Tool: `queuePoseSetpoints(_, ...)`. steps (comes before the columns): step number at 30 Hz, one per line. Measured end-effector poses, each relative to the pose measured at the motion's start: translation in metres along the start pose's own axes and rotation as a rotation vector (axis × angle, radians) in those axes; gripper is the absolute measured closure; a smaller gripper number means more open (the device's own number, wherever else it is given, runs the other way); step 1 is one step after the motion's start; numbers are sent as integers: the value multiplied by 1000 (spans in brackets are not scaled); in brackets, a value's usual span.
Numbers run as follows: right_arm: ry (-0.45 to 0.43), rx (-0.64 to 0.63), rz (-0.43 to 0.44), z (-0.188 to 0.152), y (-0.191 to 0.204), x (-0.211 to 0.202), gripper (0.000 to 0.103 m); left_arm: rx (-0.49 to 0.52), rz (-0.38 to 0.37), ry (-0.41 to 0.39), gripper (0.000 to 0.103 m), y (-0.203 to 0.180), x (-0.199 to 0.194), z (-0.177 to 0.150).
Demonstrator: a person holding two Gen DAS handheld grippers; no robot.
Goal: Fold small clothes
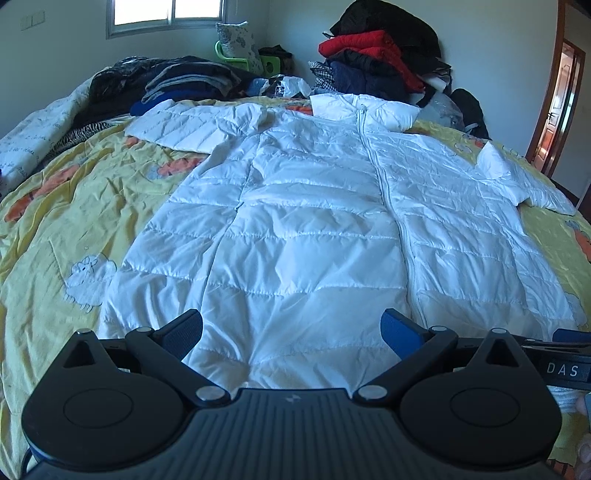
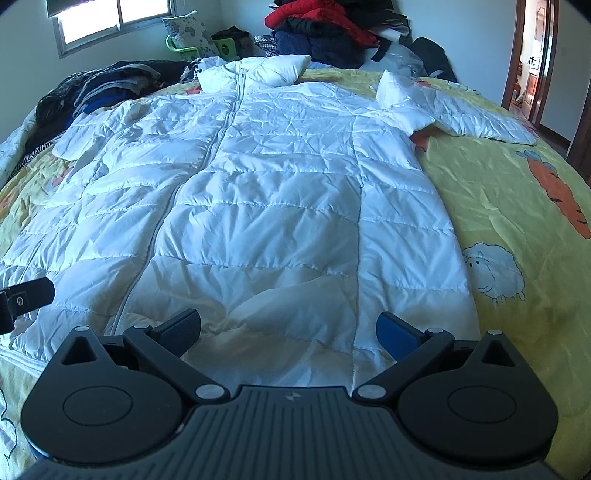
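Left wrist view: the left tool (image 1: 291, 328) hangs with its fingers spread wide and holds nothing, poised over the bottom hem of a white quilted jacket (image 1: 295, 221). The jacket lies flat and zipped on a yellow bedspread (image 1: 92, 192) with cartoon sheep and carrots, collar at the far end, hem nearest the tool. Its zip (image 1: 388, 184) runs just to the right of the tool's centre line. One sleeve (image 1: 192, 127) stretches out to the far left; the other (image 1: 517, 177) lies bent at the far right. At the right edge, part of the other tool shows beside the hem.

Right wrist view: the right tool (image 2: 288, 326) is likewise spread wide and empty, above the hem of the jacket's right half, with the zip to its left. Piles of dark and red clothes (image 2: 321, 29) sit beyond the collar, near a window (image 2: 114, 18).
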State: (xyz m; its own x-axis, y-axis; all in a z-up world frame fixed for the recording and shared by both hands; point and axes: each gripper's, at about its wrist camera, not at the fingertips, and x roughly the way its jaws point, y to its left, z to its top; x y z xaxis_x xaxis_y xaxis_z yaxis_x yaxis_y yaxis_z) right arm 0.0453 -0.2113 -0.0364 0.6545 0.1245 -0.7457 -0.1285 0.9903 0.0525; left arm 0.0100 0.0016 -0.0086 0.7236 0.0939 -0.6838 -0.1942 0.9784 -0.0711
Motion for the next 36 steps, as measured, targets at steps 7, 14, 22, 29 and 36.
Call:
queuePoseSetpoints(7, -1, -32, -10, 11, 0, 7, 1, 3, -4, -34, 0, -2, 12, 21)
queuePoseSetpoints(14, -108, 91, 224, 99, -48, 15, 0, -4, 14, -154, 0, 0, 52, 65)
queuePoseSetpoints(22, -77, 451, 419, 247, -138, 144, 1, -6, -73, -192, 0, 0, 129, 86)
queuePoseSetpoints(29, -46, 570, 487, 346, -153, 266, 2, -73, -145, -92, 0, 5, 172, 81)
queuePoseSetpoints(36, 44, 721, 527, 407, -140, 386, 1, -166, -213, -124, 0, 19, 171, 78)
